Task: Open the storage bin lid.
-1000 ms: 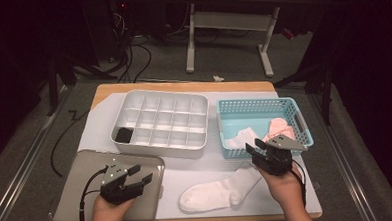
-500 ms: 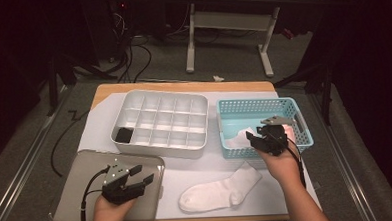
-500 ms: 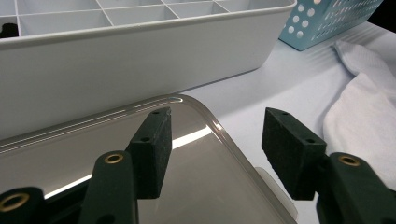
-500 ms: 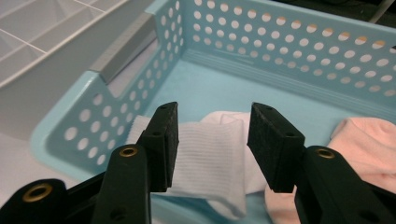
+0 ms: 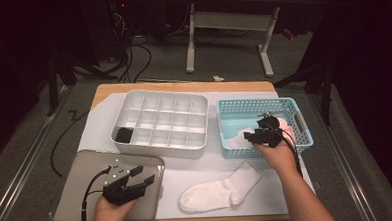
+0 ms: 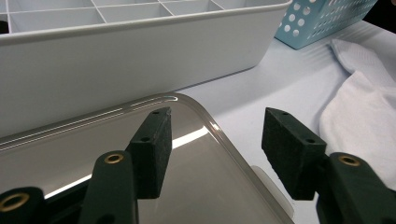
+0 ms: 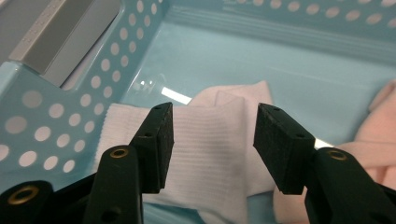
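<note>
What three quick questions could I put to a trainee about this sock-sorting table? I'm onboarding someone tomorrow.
1. True or false: the right gripper already pinches the white sock in the basket.
2. Where does the other white sock lie? A) in the divided tray B) on the table, in front of the blue basket C) on the grey lid
3. Over what does the left gripper hover?

Key:
1. False: its fingers stand apart above that sock, having just been opening.
2. B
3. The grey lid, with its fingers open and empty.
</note>
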Demonstrator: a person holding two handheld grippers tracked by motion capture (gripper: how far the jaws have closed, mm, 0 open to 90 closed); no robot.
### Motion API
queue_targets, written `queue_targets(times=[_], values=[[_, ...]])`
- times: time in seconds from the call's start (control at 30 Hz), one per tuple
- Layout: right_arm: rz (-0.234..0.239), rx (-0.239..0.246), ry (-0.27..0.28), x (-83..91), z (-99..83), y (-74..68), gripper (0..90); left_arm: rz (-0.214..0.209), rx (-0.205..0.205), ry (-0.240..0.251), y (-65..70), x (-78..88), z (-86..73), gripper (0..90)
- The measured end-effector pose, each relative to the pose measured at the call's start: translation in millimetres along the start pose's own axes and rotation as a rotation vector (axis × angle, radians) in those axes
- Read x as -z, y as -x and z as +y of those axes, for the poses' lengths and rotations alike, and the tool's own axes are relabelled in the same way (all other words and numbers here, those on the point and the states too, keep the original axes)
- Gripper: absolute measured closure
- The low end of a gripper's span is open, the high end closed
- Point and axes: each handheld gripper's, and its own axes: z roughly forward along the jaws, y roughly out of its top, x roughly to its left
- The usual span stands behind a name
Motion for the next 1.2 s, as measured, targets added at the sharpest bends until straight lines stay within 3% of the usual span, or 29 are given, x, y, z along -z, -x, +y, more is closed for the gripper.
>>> queue_targets(times=[0.3,0.47,0.6,0.67,0.8,0.87,0.93,1.0,1.1,1.2], values=[[-0.035,0.034,-0.002,4.2,18.0,-4.9,48.7,-0.002,-0.003,-0.001,1.0,-0.3,-0.1,43.2],[-0.047,0.016,-0.079,-9.6,18.3,-1.1,48.9,-0.005,-0.001,0.005,0.8,0.6,-0.2,43.3],[-0.026,-0.041,-0.127,-14.3,18.6,2.6,49.7,-0.001,0.0,0.005,-0.6,0.7,-0.7,43.3],[-0.044,-0.035,-0.175,-20.6,15.9,3.3,50.5,-0.008,0.003,0.003,-0.5,0.1,-0.9,43.3],[-0.048,-0.053,-0.185,-24.3,16.0,4.5,52.5,-0.009,0.005,0.003,-0.7,-0.3,-1.0,43.3],[-0.048,-0.061,-0.22,-29.4,14.7,5.2,52.7,-0.01,0.005,0.002,-0.6,-0.3,-1.1,43.3],[-0.036,-0.088,-0.261,-35.5,13.0,7.8,56.0,-0.009,0.005,0.003,-0.5,-0.6,-1.5,43.3],[-0.026,-0.103,-0.265,-36.5,13.4,7.9,60.2,-0.008,0.002,0.002,-0.7,-0.5,-1.5,43.3],[-0.027,-0.094,-0.269,-36.9,13.4,7.6,65.6,-0.008,0.0,0.0,-0.6,-0.2,-1.5,43.3],[-0.019,-0.085,-0.268,-36.2,13.6,5.7,77.8,-0.007,0.0,0.0,-0.4,-0.1,-1.4,43.4]])
